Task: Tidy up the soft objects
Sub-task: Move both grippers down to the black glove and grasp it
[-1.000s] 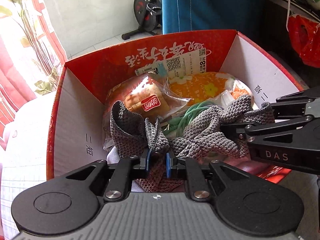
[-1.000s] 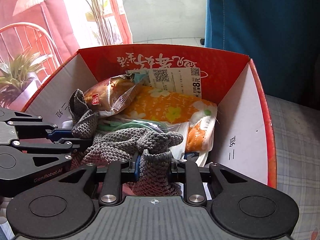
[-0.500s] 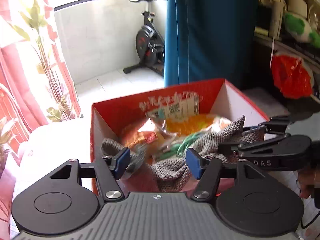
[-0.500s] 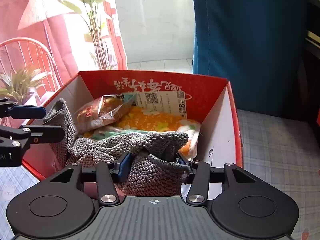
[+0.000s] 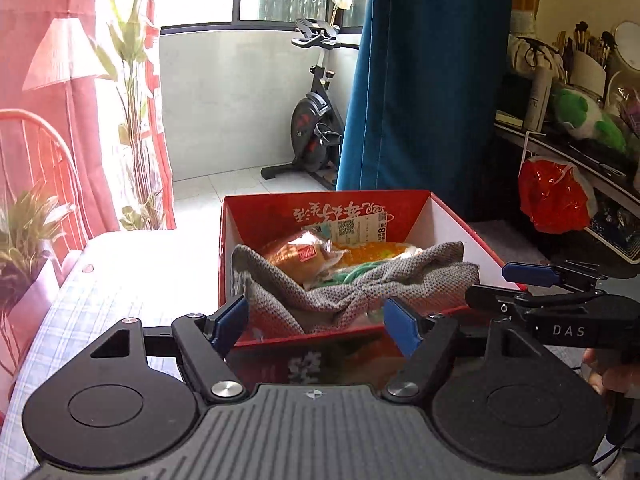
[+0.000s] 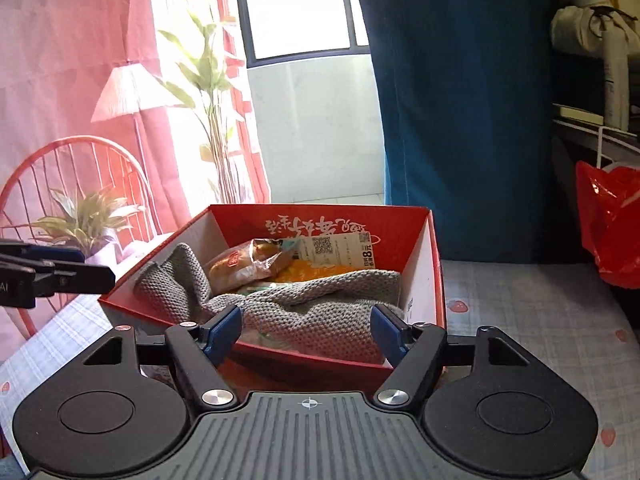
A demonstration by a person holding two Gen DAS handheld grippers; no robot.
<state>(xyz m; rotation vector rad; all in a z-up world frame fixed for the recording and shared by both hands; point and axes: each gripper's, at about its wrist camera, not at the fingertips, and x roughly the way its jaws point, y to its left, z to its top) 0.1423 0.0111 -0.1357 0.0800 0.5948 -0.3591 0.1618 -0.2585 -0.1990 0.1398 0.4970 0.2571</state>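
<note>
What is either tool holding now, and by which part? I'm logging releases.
Nothing. Both the left tool and right tool are opening, clear of the grey knitted cloth in the red cardboard box.

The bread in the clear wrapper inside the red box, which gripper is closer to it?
Left, though only slightly. The wrapped bread sits toward the box's left side, ahead of the left gripper. The right gripper hangs off the opposite near corner. Both are opening, empty, outside the box.

The grey knit cloth (image 6: 304, 312) hides most packets in the red box (image 6: 434, 280); the box's printed label (image 6: 340, 246) is too small to read.
</note>
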